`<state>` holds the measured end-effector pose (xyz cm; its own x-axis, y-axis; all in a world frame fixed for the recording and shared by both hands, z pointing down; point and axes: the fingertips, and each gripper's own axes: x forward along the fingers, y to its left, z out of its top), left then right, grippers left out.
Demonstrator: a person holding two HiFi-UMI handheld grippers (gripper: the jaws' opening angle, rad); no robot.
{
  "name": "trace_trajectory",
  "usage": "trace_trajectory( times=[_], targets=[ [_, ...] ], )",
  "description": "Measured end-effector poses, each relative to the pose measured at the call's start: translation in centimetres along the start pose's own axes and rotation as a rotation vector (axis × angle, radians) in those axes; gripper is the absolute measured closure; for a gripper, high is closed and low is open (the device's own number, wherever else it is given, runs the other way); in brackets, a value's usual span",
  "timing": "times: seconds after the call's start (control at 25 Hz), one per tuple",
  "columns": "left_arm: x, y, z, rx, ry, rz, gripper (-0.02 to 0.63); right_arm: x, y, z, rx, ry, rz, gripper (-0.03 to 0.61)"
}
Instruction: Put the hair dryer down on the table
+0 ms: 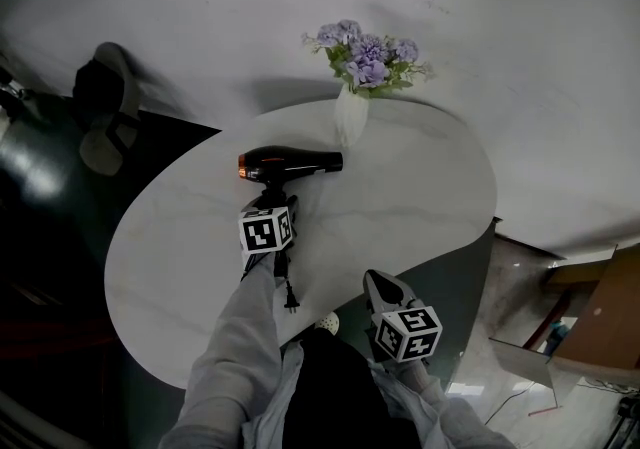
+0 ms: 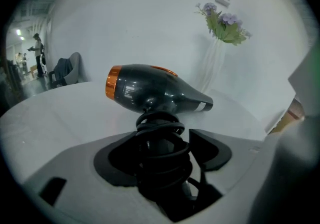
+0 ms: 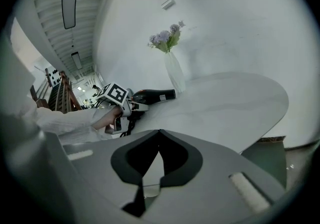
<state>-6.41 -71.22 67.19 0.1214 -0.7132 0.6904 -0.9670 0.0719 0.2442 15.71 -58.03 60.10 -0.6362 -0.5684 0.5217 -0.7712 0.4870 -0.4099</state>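
A black hair dryer [image 1: 290, 163] with an orange rear ring lies on its side on the white oval table [image 1: 420, 187], nozzle toward the vase. Its handle, wrapped in black cord, points at me and sits between the jaws of my left gripper [image 1: 272, 199]. In the left gripper view the hair dryer [image 2: 155, 91] rests on the tabletop and the left gripper [image 2: 165, 143] stands open around the corded handle, with a small gap at the right jaw. The plug [image 1: 290, 305] hangs off the near edge. My right gripper [image 1: 378, 285] is shut and empty, held off the table's near edge.
A white vase of purple flowers [image 1: 350, 112] stands at the table's far edge, just beyond the dryer's nozzle. A chair [image 1: 105, 107] sits far left on the dark floor. A cardboard box [image 1: 600, 317] is on the floor at the right.
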Motion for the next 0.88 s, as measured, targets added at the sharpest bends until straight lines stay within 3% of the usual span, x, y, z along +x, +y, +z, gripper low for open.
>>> trace_trajectory(
  times=[0.12,0.24,0.44,0.68,0.88],
  targets=[
    [-0.6,-0.7,0.3,0.007,-0.003,-0.05,0.204,-0.8,0.9,0.3,0.002,-0.023,0.019,0.568],
    [-2.5,-0.6,0.6,0.019,-0.044,-0.058,0.176,-1.8,1.5,0.3,-0.009,-0.055,0.014,0.568],
    [-7.9,-1.5,0.2,-0.022,-0.107,-0.146,0.172,-3.9,3.1,-0.1,-0.018,-0.098,0.015,0.568],
    [-15.8,-3.0,-1.2,-0.056,-0.174,-0.286,0.241,-5.9,5.5,0.3,-0.032,-0.155,0.015,0.568],
    [-21.9,-5.1,-2.4,-0.012,-0.249,-0.381,0.355,-7.6,7.4,0.8,-0.043,-0.202,0.009,0.568]
  ],
)
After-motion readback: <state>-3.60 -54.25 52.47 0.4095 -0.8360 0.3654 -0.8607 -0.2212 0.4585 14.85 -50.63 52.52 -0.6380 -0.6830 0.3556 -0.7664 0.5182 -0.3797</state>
